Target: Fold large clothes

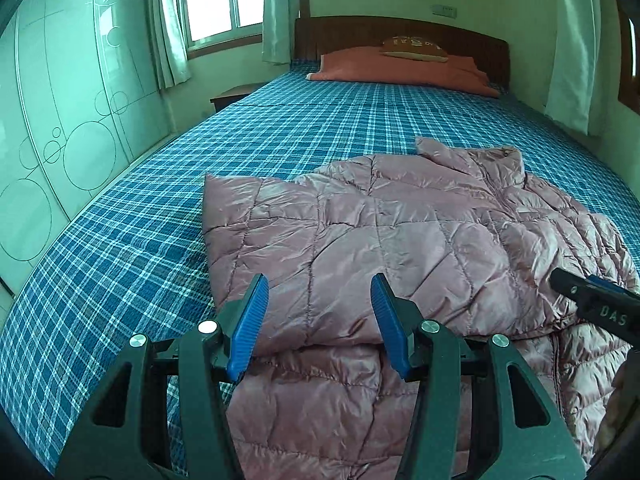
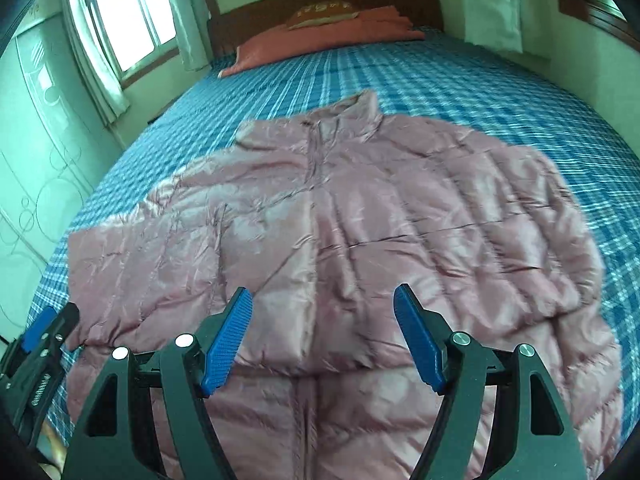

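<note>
- A bed (image 1: 320, 120) with a blue plaid sheet (image 2: 480, 92) filled most of both views, its dark wooden headboard (image 1: 400, 28) against the far wall.
- A pink quilted puffer jacket (image 2: 360, 216) lay spread on the near half of the sheet, front up, collar (image 2: 356, 110) pointing toward the headboard and the zip running down its middle.
- In the left wrist view, 1 sleeve (image 1: 288, 236) lay folded across the jacket's body, its cuff end near the left edge.
- An orange folded blanket (image 1: 400, 68) lay at the head of the bed with a small brown cushion (image 1: 412, 48) on top of it.
- The right gripper (image 2: 323, 336) hung above the jacket's lower front, its blue pads (image 2: 228, 344) wide apart and gripping nothing.
- The left gripper (image 1: 318, 320) hung over the jacket's lower left part, pads (image 1: 250, 320) parted, nothing between them.
</note>
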`<state>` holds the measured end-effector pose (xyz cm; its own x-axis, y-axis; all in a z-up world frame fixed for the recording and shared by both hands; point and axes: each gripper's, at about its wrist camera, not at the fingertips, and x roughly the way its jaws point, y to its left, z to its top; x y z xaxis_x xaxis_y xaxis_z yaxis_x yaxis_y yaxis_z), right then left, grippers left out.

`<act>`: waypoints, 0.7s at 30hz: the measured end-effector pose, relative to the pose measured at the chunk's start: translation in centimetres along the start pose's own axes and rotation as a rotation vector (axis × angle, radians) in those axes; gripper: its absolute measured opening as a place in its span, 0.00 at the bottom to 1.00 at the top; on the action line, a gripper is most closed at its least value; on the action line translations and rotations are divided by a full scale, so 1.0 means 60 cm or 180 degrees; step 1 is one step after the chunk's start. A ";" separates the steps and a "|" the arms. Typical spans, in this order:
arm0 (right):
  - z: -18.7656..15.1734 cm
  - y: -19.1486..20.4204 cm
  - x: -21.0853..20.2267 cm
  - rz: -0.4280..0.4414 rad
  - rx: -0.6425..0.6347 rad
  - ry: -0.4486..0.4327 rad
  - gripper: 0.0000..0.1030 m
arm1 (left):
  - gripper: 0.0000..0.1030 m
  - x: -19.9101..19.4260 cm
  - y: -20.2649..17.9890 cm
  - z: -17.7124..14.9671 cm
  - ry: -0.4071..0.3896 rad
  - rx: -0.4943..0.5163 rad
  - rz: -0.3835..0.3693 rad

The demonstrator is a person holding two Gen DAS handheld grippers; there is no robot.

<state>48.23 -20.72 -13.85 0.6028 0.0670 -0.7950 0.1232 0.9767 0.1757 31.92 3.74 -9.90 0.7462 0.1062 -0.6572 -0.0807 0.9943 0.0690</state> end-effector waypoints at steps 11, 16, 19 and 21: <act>0.025 -0.090 -0.080 -0.0163 0.0008 -0.0416 0.08 | 0.54 0.008 0.022 0.013 -0.0067 -0.0125 0.0013; 0.033 -0.184 -0.073 0.0056 0.0395 -0.0149 0.08 | 0.54 0.027 0.025 0.017 -0.0001 -0.0179 0.0009; 0.026 -0.169 -0.066 0.0256 0.0453 -0.0110 0.14 | 0.54 0.033 0.030 0.010 0.0028 -0.0215 0.0042; 0.027 -0.139 -0.056 0.0375 0.0422 -0.0104 0.33 | 0.54 0.037 0.036 0.005 0.0062 -0.0247 0.0068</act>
<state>46.45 -29.42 -11.69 0.6443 0.1706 -0.7455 0.1516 0.9270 0.3431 33.57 6.15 -10.98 0.7308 0.1265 -0.6707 -0.1480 0.9887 0.0252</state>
